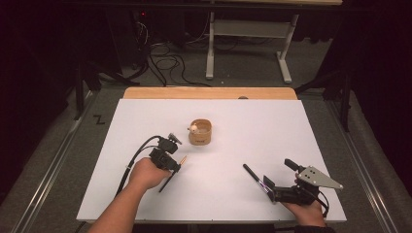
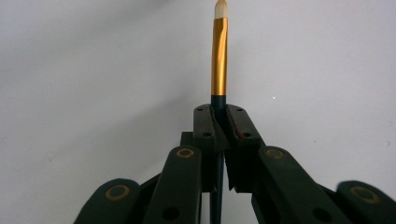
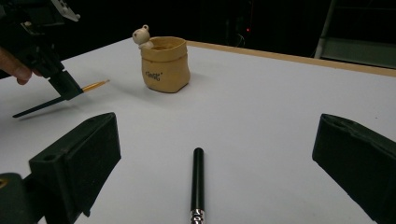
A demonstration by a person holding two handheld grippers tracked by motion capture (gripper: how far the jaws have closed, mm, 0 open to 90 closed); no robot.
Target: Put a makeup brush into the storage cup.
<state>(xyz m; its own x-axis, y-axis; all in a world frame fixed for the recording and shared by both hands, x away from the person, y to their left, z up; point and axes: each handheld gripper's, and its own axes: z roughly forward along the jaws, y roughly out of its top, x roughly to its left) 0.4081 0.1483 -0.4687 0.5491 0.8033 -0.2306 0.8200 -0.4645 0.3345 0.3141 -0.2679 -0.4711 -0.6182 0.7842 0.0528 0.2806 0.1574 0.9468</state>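
- The left claw is clamped on a thin brush: in the left gripper view both jaws press on its dark handle, and the gold ferrule and pale tip stick out past them.
- In the high view the brush runs on a slant through that claw, gold end toward the pot, dark handle end trailing back toward the person. In the right gripper view it hangs nearly level, lifted off the surface, with its shadow under it.
- The pot is a small tan container shaped like a sack, upright near the middle of the white surface. A little pale bear sits at its rim on the left side.
- The mouth of the pot is open at the top; from these angles I cannot tell whether anything lies inside it.
- The gold end of the brush is near the pot, to its left and on the person's side, and is not touching it.
- The right claw is wide open, with its jaws spread to either side in the right gripper view and gripping nothing.
- A black pen lies flat on the surface between those jaws, apart from both, its far end pointing roughly toward the pot. In the high view the pen lies right of the middle, well apart from the pot.
- The left hand and right hand each hold a gripper near the front edge.
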